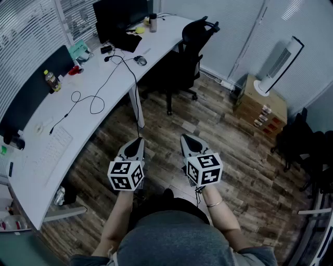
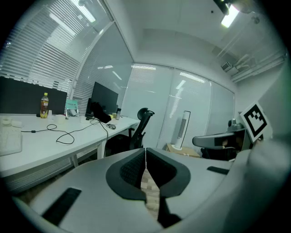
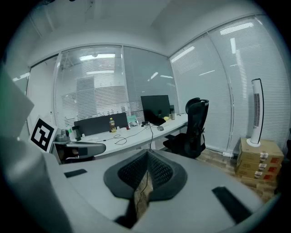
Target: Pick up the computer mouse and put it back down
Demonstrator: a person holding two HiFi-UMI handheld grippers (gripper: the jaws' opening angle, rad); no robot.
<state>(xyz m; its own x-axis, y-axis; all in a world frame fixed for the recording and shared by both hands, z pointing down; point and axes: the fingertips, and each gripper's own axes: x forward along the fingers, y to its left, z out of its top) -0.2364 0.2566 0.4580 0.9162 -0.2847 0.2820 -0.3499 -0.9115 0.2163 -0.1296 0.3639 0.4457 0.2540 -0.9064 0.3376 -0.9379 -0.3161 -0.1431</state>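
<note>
The dark computer mouse [image 1: 140, 61] lies near the far end of the long white desk [image 1: 83, 127], beside a black cable. It shows small in the left gripper view [image 2: 111, 126] and in the right gripper view [image 3: 160, 128]. My left gripper [image 1: 136, 141] and right gripper [image 1: 188, 139] are side by side over the wooden floor, well short of the desk and far from the mouse. Both point slightly down. The left gripper [image 2: 145, 150] has its jaws together with nothing between them, and so does the right gripper [image 3: 147, 152].
A black office chair [image 1: 187, 47] stands by the desk's far end near a monitor [image 1: 119, 13]. On the desk are a looping cable [image 1: 96, 96], a white keyboard [image 1: 52, 150] and a bottle [image 1: 51, 80]. A tower fan [image 1: 281, 65] stands on a cardboard box [image 1: 263, 106] at the right.
</note>
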